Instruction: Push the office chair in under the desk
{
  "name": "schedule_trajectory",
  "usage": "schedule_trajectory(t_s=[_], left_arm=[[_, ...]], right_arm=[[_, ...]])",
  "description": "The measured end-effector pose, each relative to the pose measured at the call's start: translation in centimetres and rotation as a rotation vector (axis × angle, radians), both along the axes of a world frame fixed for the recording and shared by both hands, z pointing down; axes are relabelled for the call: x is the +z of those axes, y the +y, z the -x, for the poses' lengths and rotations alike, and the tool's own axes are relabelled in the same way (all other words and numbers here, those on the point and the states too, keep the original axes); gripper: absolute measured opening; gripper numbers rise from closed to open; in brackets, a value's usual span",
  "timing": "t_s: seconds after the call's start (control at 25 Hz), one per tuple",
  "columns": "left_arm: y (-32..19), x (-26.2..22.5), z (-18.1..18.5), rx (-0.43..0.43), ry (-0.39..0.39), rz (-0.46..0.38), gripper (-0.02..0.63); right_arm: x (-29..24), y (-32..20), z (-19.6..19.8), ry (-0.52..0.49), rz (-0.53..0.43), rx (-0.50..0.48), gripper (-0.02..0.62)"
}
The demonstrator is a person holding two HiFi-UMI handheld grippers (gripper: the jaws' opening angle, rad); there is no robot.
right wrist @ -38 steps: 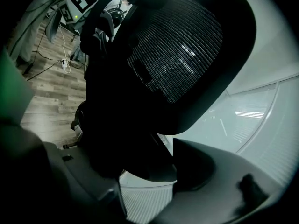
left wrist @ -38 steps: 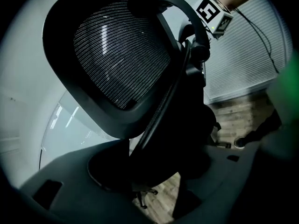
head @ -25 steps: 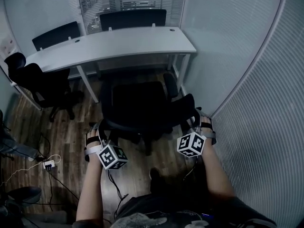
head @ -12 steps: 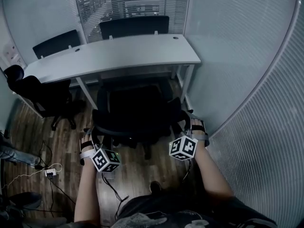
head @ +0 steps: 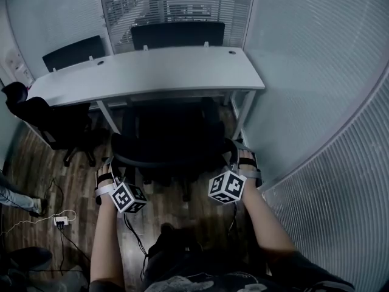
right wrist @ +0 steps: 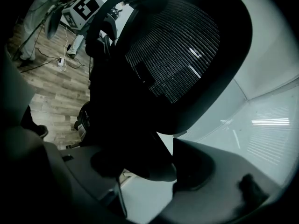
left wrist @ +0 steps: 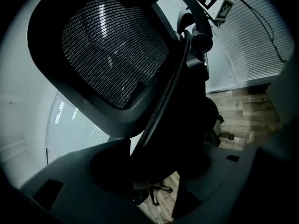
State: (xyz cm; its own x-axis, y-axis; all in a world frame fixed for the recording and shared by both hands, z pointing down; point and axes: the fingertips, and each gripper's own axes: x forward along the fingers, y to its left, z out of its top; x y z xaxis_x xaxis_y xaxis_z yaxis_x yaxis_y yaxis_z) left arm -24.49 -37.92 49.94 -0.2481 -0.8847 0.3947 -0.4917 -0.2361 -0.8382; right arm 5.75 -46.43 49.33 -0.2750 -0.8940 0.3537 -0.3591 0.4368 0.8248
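Observation:
The black mesh office chair (head: 164,132) stands in front of the white desk (head: 158,69), with its seat partly under the desk top. My left gripper (head: 112,164) is at the left edge of the backrest and my right gripper (head: 238,154) is at the right edge. In the left gripper view the backrest rim (left wrist: 154,111) runs down between the jaws of the left gripper (left wrist: 154,171), which are closing on it. In the right gripper view the mesh backrest (right wrist: 177,55) fills the frame, and its lower rim sits between the jaws of the right gripper (right wrist: 145,167).
A second black chair (head: 48,117) stands at the desk's left end. Two more chair backs (head: 176,34) (head: 73,50) show behind the desk. A frosted glass wall (head: 316,102) runs close along the right, by the desk leg (head: 246,111). A power strip with cables (head: 61,221) lies on the wood floor.
The chair has rolled forward towards the desk, and its seat sits further beneath the top. Both grippers have moved forward with the backrest.

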Motion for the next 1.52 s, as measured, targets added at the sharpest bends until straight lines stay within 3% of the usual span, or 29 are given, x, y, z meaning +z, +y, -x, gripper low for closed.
schedule_trajectory(t_s=[0.52,1.08,1.2,1.52], left_arm=[[-11.1,0.3,6.7,0.009,-0.023,0.003,0.265],[-23.8,0.9,14.0,0.046,-0.035,0.008,0.264],[-26.2,1.3,15.2,0.054,-0.041,0.010,0.264],[-31.6,1.3,17.5,0.093,-0.021,0.001,0.262]], right_arm=[[0.3,-9.5,6.3,-0.002,0.001,0.007,0.288],[0.9,-20.0,12.9,-0.002,0.029,0.086,0.288],[1.2,-21.8,13.8,-0.032,0.021,0.097,0.282],[1.0,-27.2,16.0,0.000,0.007,0.133,0.275]])
